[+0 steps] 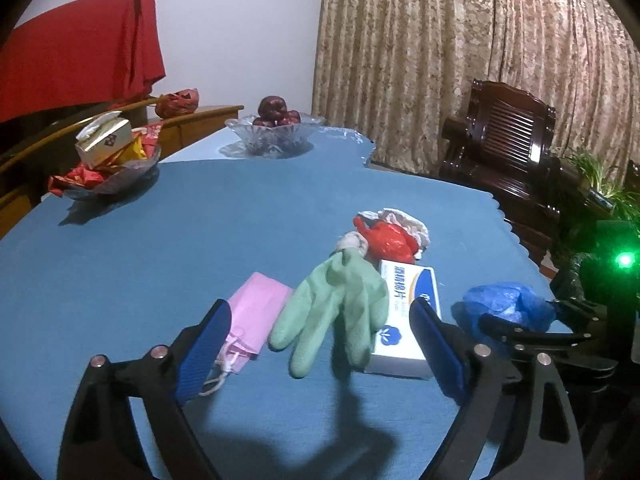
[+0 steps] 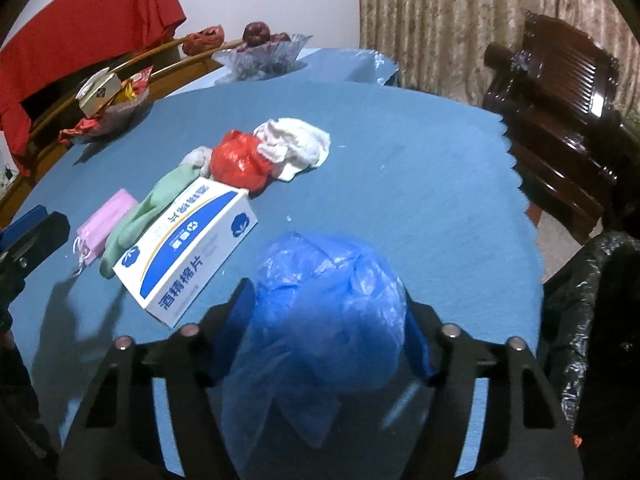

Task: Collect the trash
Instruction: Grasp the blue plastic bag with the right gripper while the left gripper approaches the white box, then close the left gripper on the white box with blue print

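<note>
Trash lies on the blue tablecloth (image 1: 200,248): a pink face mask (image 1: 256,316), a green glove (image 1: 336,304), a white and blue box (image 1: 404,320), a red plastic bag (image 1: 390,242) and white crumpled paper (image 2: 296,144). My left gripper (image 1: 322,348) is open above the glove and mask, holding nothing. My right gripper (image 2: 330,340) is shut on a crumpled blue plastic bag (image 2: 324,320), lifted just above the table. That bag also shows in the left wrist view (image 1: 504,300). The box (image 2: 188,252) lies left of the right gripper.
A glass bowl of dark fruit (image 1: 276,128) and a dish of snack packets (image 1: 108,164) stand at the far side. A dark wooden chair (image 1: 504,140) stands right of the table. A black trash bag (image 2: 592,320) hangs off the table's right edge.
</note>
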`<state>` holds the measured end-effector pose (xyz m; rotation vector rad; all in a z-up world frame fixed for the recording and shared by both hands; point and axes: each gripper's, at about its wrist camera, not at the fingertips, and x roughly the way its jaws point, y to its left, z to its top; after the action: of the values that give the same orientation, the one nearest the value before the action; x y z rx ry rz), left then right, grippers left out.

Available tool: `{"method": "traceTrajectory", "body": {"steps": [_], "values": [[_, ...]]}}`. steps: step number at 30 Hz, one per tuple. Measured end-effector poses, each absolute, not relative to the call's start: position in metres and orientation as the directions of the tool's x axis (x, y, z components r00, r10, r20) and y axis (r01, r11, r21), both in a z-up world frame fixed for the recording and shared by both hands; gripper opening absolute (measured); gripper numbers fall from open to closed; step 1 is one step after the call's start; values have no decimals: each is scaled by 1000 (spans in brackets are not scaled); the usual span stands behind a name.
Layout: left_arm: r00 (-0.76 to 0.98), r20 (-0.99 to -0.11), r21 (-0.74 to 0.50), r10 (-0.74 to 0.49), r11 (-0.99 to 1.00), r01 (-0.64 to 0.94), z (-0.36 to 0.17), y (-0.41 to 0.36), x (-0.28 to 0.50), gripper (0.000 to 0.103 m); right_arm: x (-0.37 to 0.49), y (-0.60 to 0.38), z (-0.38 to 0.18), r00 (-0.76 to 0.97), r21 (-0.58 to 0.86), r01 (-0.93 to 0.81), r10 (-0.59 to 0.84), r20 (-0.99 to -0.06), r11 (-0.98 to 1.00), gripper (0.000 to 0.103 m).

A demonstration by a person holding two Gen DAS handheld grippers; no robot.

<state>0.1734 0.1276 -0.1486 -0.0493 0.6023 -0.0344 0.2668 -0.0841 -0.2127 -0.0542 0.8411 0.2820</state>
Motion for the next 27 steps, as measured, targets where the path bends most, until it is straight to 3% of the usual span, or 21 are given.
{"method": "traceTrajectory", "body": {"steps": [9, 27], "values": [[785, -607, -82, -122, 993, 91, -163, 101, 178, 65, 261, -85, -213, 600, 118, -320, 297, -743, 940, 39], [747, -648, -80, -152, 988, 132, -174, 78, 186, 45, 244, -115, -195, 643, 127, -285, 288, -710, 950, 38]]}}
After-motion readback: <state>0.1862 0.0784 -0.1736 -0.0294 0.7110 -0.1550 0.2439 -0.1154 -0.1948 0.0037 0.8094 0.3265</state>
